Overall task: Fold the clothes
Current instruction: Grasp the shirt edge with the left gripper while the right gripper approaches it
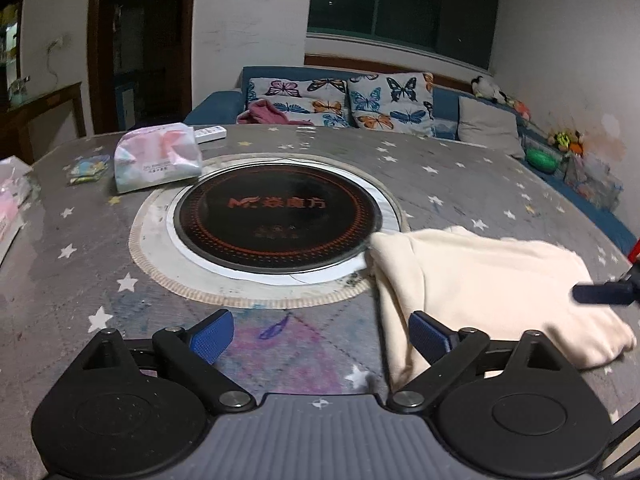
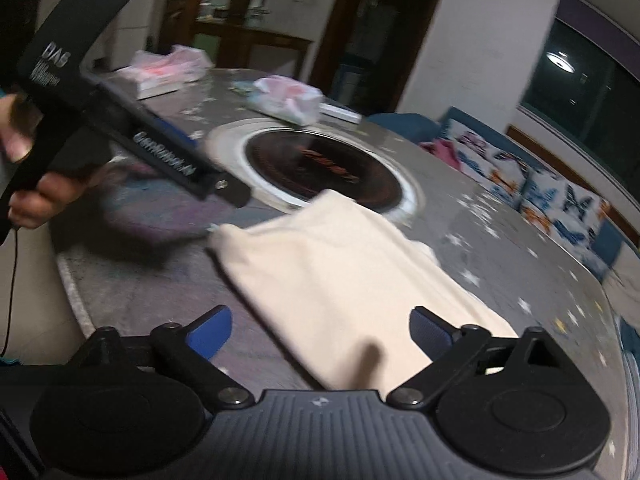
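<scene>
currently both claws gaping, gripping nothing. cream garment [image 2: 340, 280] lies folded on the table [image 1: 80, 280], just ahead of the right claw [image 2: 320, 334], long axis running away from it. left claw [image 1: 322, 334] sits at its left edge.

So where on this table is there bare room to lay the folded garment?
Bare cloth lies on the near-left, between the cooktop ring and the table edge, and on the far right between the cream garment and sofa. The far-left is crowded: tissue pack, remote, packets.
</scene>
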`<state>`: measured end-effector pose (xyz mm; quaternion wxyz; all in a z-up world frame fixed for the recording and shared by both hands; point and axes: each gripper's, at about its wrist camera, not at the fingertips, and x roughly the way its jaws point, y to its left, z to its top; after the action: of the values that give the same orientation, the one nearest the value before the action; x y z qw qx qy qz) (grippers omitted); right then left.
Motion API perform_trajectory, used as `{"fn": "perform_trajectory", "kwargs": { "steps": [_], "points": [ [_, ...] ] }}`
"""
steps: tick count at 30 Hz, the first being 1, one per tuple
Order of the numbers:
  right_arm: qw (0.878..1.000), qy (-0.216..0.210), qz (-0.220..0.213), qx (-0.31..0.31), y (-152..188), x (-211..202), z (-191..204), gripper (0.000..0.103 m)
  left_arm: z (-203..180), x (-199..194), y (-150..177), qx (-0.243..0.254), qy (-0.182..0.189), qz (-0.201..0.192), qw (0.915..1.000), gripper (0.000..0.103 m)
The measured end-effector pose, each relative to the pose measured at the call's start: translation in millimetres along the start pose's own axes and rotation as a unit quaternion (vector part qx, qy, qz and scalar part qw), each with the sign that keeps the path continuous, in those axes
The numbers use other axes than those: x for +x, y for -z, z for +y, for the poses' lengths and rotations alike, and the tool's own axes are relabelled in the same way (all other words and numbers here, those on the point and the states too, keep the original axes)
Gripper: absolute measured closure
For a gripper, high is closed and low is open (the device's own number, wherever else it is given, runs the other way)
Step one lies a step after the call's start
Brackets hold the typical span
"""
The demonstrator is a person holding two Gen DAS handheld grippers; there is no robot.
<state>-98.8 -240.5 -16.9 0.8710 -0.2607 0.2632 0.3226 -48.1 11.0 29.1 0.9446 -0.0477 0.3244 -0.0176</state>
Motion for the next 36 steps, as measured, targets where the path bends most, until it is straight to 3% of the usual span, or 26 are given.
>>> {"fn": "perform_trajectory", "kwargs": {
  "steps": [7,13,16,20,27,32,34,36],
  "points": [
    [0.998,-0.035,0.006,-0.052,-19,23,26,0.023,16,3,-4,-0.045,0.029,0.011,0.9985,0.019],
    [0.995,-0.043,0.010,-0.084,-30,36,42,0.047,23,11,-11,-0.095,0.068,0.030,0.9928,0.021],
    [0.994,-0.036,0.012,-0.098,-34,40,47,0.063,23,15,-15,-0.112,0.086,0.038,0.9892,0.020],
    [0.995,-0.039,0.003,-0.088,-34,37,45,0.082,20,22,-20,-0.140,0.110,0.051,0.9826,0.020],
    [0.998,-0.058,-0.023,-0.009,-38,17,17,0.088,13,38,-25,-0.208,0.141,0.082,0.9643,0.018],
    [0.996,-0.071,-0.040,0.036,-36,2,-2,0.089,12,53,-22,-0.282,0.157,0.112,0.9397,0.016],
    [0.995,-0.075,-0.044,0.044,-34,-1,-4,0.090,8,57,-21,-0.300,0.167,0.117,0.9320,0.018],
    [0.994,-0.079,-0.047,0.051,-31,-4,-7,0.090,4,61,-20,-0.309,0.174,0.123,0.9270,0.026]
  ]
}}
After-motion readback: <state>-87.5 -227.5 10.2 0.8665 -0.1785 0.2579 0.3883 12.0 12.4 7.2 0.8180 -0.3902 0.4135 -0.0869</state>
